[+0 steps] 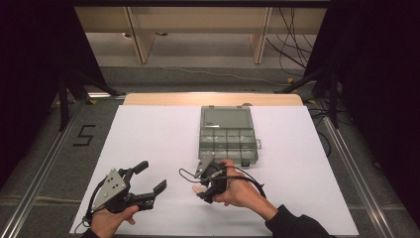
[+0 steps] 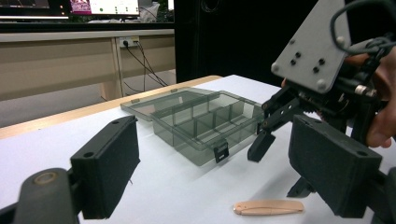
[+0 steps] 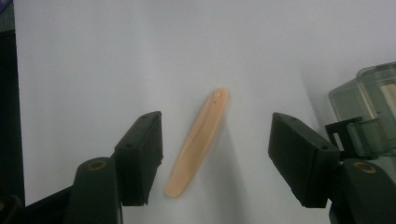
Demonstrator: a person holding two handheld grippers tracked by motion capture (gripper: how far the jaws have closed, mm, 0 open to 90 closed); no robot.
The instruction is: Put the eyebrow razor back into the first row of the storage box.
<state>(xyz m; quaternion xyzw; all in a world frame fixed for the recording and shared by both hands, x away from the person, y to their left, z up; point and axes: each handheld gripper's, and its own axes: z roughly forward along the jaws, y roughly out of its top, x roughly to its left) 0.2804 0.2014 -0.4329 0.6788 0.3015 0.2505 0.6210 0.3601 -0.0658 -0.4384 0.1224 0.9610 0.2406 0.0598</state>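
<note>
High view: white table (image 1: 148,139) with a smoky clear box (image 1: 228,136) lying open near the far middle, lid flipped back, empty-looking compartments as far as I can tell. The left gripper (image 1: 154,179) sits near the front-left with its jaws spread wide and nothing in them. The right gripper (image 1: 202,191) is pointed down at the table just in front of the box, right over a little peach-coloured stick (image 1: 197,188) that barely peeks out beside it.

Left gripper view: own jaws wide apart, nothing between them. Past them the box (image 2: 205,123) sits open, latch facing this way, and the stick (image 2: 268,207) lies flat on the table nearer the camera, well clear of the box. The right gripper (image 2: 280,168) hangs over the stick, not touching it from what I can see.

Right gripper view: best look. The stick (image 3: 198,141) lies flat between the two jaws, angled a bit, with clear gaps on both sides, so the tongs (image 3: 215,158) are open around it and not gripping yet. A corner of the box (image 3: 369,112) pokes in at the right.

My guess on handling: thin, light, stiff plastic, probably smooth, and lying dead flat, so it'll be fiddly. It could easily skate away or flip if one pad hits first. I'd pinch it across its narrow width near the middle, with the pads right down at the table, and squeeze gently since it looks like it could snap or shoot out.
</note>
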